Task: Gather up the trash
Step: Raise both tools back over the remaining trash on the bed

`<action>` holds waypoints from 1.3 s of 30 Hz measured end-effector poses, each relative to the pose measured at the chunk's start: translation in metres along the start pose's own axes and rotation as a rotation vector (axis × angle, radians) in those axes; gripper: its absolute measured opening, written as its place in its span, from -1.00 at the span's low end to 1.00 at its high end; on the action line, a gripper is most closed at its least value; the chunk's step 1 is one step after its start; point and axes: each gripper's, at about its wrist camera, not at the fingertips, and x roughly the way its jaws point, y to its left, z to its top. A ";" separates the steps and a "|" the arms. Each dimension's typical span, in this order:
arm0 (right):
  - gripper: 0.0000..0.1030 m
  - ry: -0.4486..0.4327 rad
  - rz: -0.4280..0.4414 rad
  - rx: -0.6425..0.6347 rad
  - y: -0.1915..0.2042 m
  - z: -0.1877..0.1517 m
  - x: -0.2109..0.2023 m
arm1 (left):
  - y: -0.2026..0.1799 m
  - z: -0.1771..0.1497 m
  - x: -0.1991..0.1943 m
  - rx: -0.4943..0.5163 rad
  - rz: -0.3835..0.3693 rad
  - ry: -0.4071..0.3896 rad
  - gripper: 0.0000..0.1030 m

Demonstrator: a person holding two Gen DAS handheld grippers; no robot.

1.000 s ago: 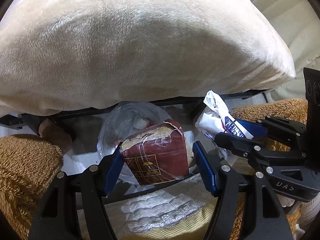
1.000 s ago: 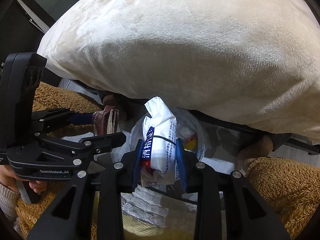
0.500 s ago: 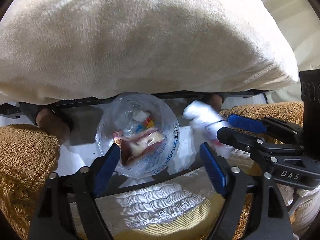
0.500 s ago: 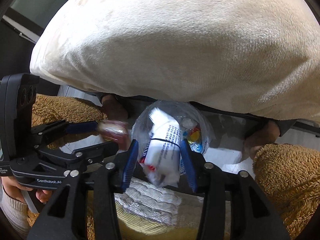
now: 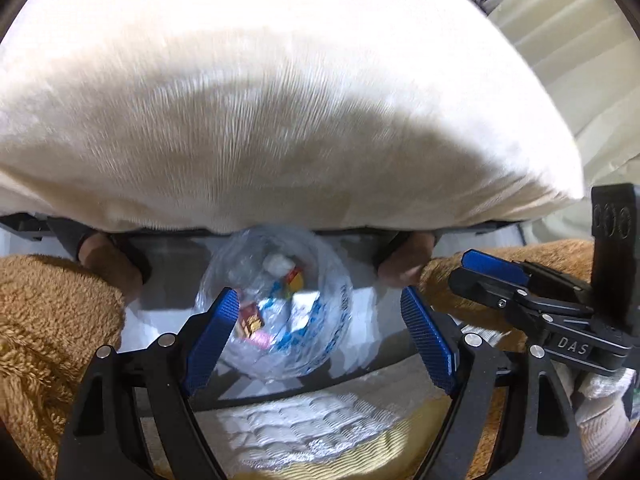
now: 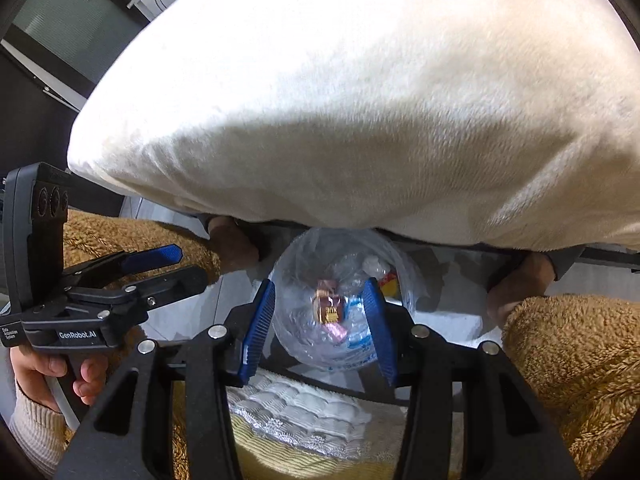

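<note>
The red box (image 5: 251, 322) and white packet (image 5: 301, 312) lie inside the round clear plastic trash bag (image 5: 276, 312). Above the bag, the left gripper (image 5: 320, 336) and right gripper (image 6: 320, 328) have just opened and hold nothing. Next, they likely need more trash.

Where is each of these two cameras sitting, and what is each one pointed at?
Left wrist view: on the left gripper, looking steeply down at a clear trash bag; its blue fingers, brown fleece sleeves and the right gripper show.
Right wrist view: on the right gripper, aimed down at that bag; the left gripper and a hand show.
Shared: the bag, cream cushion, both open, empty grippers.
</note>
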 end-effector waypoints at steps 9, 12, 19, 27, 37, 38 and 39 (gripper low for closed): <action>-0.10 -0.315 -0.011 -0.140 0.017 0.002 -0.066 | -0.015 0.010 -0.062 0.105 -0.071 -0.273 0.58; -0.02 -0.372 -0.021 -0.160 0.016 0.012 -0.079 | -0.020 0.018 -0.079 0.139 -0.064 -0.345 0.58; 0.05 -0.447 -0.041 -0.185 0.007 0.066 -0.099 | -0.020 0.056 -0.109 0.190 -0.072 -0.444 0.58; 0.18 -0.485 -0.034 -0.145 -0.005 0.144 -0.101 | -0.002 0.124 -0.120 0.165 -0.059 -0.501 0.58; 0.38 -0.465 -0.033 -0.070 -0.025 0.221 -0.074 | 0.013 0.193 -0.118 0.211 0.044 -0.554 0.79; 0.43 -0.468 -0.038 -0.074 -0.023 0.227 -0.071 | 0.015 0.200 -0.117 0.207 0.050 -0.553 0.83; 0.57 -0.474 -0.042 -0.077 -0.022 0.232 -0.069 | 0.017 0.207 -0.115 0.206 0.060 -0.554 0.87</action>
